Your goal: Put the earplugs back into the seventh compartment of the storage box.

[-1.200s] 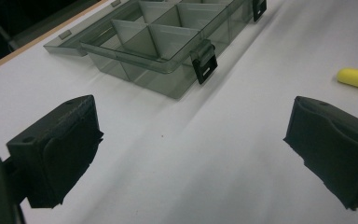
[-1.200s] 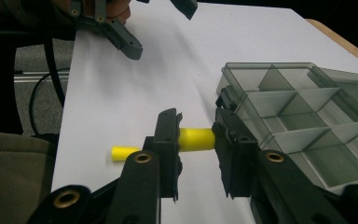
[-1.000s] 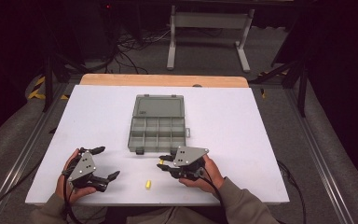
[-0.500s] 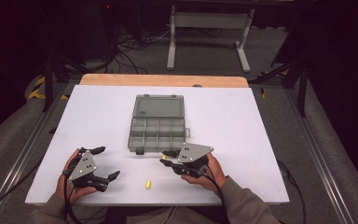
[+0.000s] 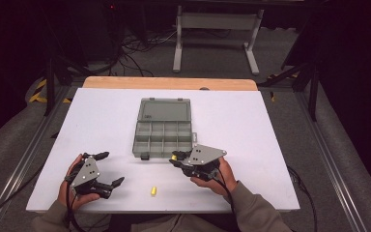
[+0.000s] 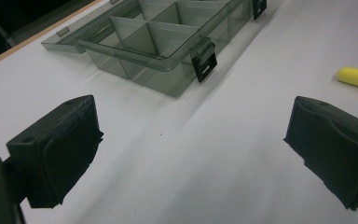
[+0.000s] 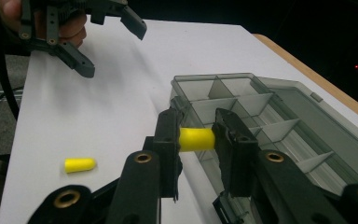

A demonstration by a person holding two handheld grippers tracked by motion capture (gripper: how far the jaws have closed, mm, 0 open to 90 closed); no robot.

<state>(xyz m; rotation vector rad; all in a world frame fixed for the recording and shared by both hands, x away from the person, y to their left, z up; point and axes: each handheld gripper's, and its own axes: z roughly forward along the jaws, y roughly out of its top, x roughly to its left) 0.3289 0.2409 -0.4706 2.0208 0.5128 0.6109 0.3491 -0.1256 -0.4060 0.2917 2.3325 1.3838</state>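
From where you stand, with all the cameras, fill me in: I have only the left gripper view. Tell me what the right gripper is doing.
Observer: The right gripper is shut on a yellow earplug, clamped between its jaws.
Operator: Say where it holds it.
Observer: At the near edge of the open compartment box, over its front row.
Operator: Report the plug I see on the table.
Observer: That second earplug lies loose between both grippers, untouched.
Operator: Check my own gripper from above.
Observer: Your left gripper is open, low over the white table.
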